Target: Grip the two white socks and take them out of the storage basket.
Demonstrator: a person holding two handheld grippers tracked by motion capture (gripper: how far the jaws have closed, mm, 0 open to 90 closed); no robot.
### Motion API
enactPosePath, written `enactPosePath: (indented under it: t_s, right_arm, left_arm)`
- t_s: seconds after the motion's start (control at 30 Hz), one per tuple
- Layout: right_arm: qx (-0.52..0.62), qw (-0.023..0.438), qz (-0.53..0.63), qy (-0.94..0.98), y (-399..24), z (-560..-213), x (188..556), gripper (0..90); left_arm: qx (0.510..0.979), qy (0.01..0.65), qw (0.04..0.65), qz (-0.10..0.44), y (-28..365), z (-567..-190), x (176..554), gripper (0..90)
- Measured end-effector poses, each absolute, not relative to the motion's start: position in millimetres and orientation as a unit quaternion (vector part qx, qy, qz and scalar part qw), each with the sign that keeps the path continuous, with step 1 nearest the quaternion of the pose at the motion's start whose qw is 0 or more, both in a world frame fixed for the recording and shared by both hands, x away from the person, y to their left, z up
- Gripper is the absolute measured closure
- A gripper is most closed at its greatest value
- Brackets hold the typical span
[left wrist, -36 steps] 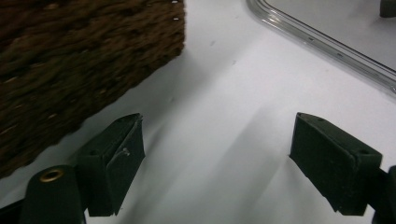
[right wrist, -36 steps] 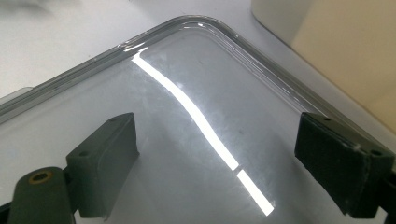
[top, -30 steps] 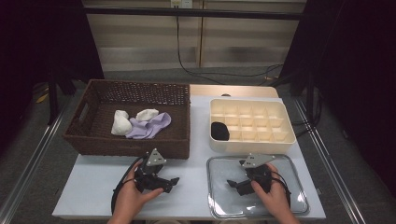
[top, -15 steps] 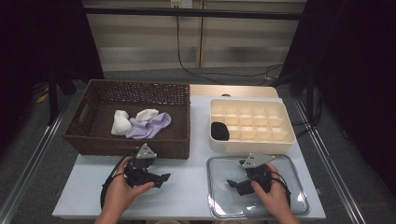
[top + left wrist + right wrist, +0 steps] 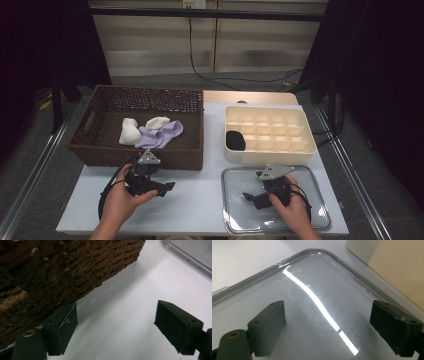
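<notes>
Left gripper (image 5: 167, 188): jaws spread wide with nothing between them, low over the white tabletop (image 5: 195, 200) just in front of the dark brown woven wicker basket (image 5: 187, 150). In the left gripper view one jaw sits close against the basket's wall, which suggests the hand is staged to go up and over the rim.

Right gripper (image 5: 249, 196): jaws likewise wide apart and empty, hovering above the clear rectangular plastic lid (image 5: 315, 210); the right gripper view looks down on the lid's rounded corner (image 5: 322, 255). It seems parked there out of the way.

Socks in the basket: a white rolled sock (image 5: 129, 131), a second white bundle (image 5: 157, 122) and a pale lilac sock (image 5: 161, 136) lie together on the basket floor, touching one another, apart from both grippers (the likely things to be fetched next).

Organiser: a cream plastic box divided into small square compartments (image 5: 300, 120) stands right of the basket, behind the lid. One black rolled sock (image 5: 235, 140) already fills its front-left compartment; the others look empty.

Lid placement: lying flat on the table in front of the box, so the compartments stay open for loading.

Judgement: sorting looks barely begun, and the left gripper is better placed for the next pick.
</notes>
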State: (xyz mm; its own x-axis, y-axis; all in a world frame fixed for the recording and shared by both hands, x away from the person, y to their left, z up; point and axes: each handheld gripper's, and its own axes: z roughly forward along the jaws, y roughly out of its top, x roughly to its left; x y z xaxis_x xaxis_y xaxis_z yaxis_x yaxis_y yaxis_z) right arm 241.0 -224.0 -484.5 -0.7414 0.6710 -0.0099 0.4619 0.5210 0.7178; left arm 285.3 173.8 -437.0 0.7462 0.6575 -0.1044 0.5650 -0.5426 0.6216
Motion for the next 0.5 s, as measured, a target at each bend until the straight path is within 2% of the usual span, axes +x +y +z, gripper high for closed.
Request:
enactPosePath:
  t_s: [0.5]
  right_arm:
    - [0.329, 0.144, 0.362, 0.86, -224.0, -484.6, 241.2, 12.6]
  left_arm:
    - [0.877, 0.354, 0.318, 0.066, 181.4, -415.7, 292.1, 18.6]
